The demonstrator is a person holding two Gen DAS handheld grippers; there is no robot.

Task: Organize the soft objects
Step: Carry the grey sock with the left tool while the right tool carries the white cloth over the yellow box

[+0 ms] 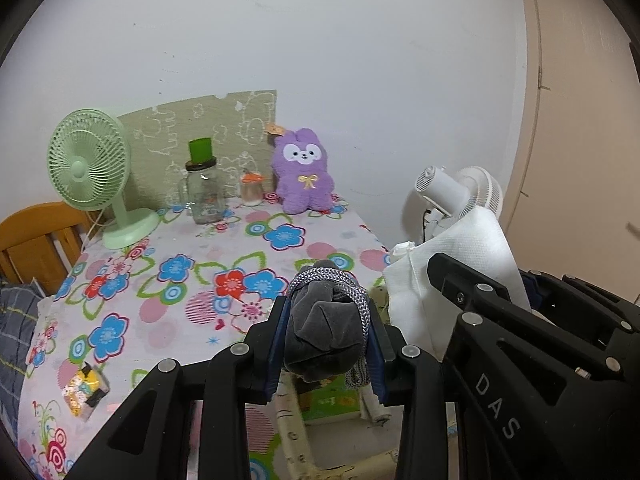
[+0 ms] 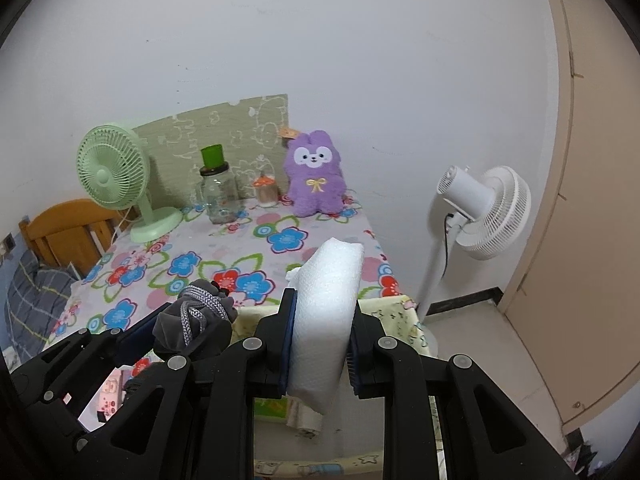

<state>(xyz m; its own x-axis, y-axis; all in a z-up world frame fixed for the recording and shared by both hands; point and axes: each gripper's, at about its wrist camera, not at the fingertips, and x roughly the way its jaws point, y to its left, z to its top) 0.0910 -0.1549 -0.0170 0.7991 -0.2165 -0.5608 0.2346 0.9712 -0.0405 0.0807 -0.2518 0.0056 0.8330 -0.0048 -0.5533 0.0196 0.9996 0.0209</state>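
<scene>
Left gripper [image 1: 326, 344] clamps the grey velvet drawstring pouch [image 1: 320, 332]; right gripper [image 2: 322, 350] pinches the white foam sheet [image 2: 328, 312]. Both grips should hold firm until each is above its destination.

Left claw [image 1: 326, 336] clamps grey pouch [image 1: 320, 332].

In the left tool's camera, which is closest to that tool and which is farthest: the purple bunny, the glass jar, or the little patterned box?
1. Little patterned box, near the table's front left edge, closest to the left tool.
2. Glass jar, towards the back, left of centre.
3. Purple bunny, at the back against the wall.
</scene>
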